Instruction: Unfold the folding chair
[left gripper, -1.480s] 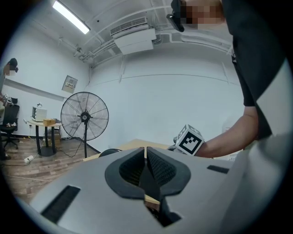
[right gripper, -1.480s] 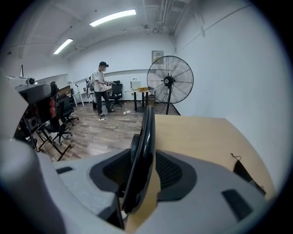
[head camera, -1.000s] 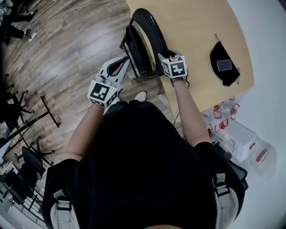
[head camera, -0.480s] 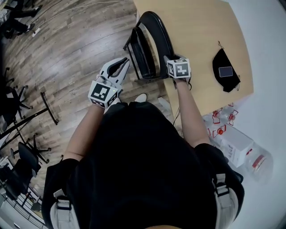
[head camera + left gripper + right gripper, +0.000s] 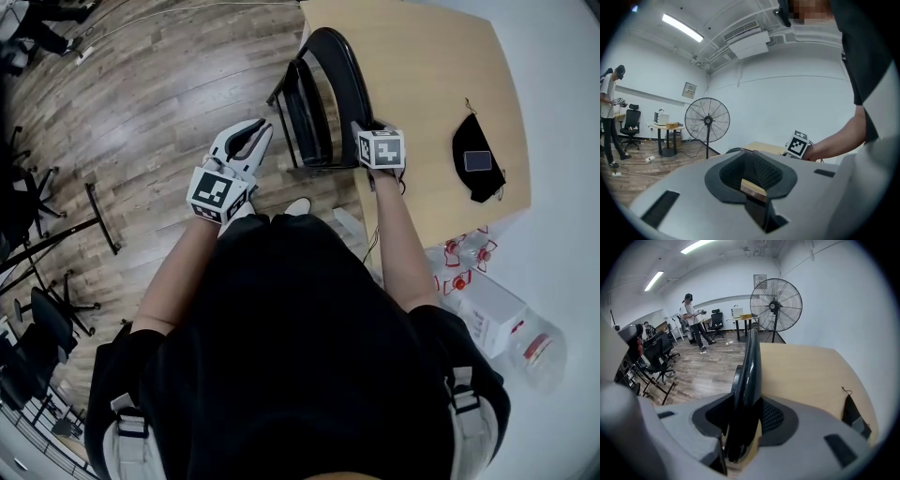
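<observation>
Floor side of the table's left edge, head view: folding chair [image 5: 323, 94] stands on the wood floor [image 5: 159, 103], still folded flat, its back frame touching the table [image 5: 422, 66] edge.

Change since a second ago: left hand-held gripper [image 5: 261, 127] was right at the chair's seat edge; now a strip of floor shows between its tips and the chair. It is released. Its jaws have just been opening a little, only a narrow slit between them and nothing in it. Right hand-held gripper [image 5: 362, 129] has kept its place, clenched on the chair's black back frame; in the right gripper view the tube runs up out of the jaws, pads pressed on both its sides.

Surroundings: black pouch [image 5: 466, 136] with a phone [image 5: 477, 160] on it lies near the table's right edge, well apart from the chair. Red-capped bottles [image 5: 459, 258] sit on the floor past the table's near corner. Standing fan [image 5: 776, 304] beyond the table's far end. Office chairs [image 5: 37, 328] and another person [image 5: 691, 317] are well off across the floor. The table edge stands directly behind the chair's back.
</observation>
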Demonstrator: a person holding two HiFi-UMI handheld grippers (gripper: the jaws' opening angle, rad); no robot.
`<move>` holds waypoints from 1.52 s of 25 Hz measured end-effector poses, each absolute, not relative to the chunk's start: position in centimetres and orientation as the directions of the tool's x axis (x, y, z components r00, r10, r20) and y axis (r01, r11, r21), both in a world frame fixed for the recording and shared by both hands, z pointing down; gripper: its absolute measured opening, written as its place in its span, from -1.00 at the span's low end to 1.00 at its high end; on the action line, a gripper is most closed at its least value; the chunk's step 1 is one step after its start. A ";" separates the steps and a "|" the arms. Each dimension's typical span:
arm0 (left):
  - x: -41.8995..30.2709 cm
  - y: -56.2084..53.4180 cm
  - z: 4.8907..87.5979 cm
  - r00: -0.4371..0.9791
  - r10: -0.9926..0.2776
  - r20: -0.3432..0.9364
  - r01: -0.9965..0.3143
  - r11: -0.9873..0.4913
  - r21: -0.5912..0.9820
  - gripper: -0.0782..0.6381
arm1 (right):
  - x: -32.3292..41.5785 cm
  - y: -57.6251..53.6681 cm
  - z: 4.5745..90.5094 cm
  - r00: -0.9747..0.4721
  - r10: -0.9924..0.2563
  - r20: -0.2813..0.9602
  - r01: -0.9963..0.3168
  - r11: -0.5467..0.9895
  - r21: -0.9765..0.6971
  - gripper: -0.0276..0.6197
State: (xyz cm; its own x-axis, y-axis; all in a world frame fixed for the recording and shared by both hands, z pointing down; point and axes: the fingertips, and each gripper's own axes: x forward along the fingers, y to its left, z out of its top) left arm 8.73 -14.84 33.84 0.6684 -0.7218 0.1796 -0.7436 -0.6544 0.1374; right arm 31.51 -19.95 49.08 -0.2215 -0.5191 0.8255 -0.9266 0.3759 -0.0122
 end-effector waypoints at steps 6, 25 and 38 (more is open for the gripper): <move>5.8 -14.5 34.9 0.642 -0.740 0.202 -0.767 -0.621 0.164 -0.62 | 28.4 -19.0 48.5 -0.209 -0.530 0.822 -0.920 0.391 0.017 -0.44; 1.5 -16.3 41.1 0.602 -0.736 0.310 -0.798 -0.549 0.248 -0.43 | 21.9 -17.2 48.1 -0.211 -0.554 0.805 -0.904 0.425 0.056 -0.44; 3.2 -22.4 50.9 0.540 -0.702 0.463 -0.840 -0.415 0.351 -0.24 | 20.0 -16.9 48.0 -0.169 -0.594 0.786 -0.917 0.387 0.095 -0.44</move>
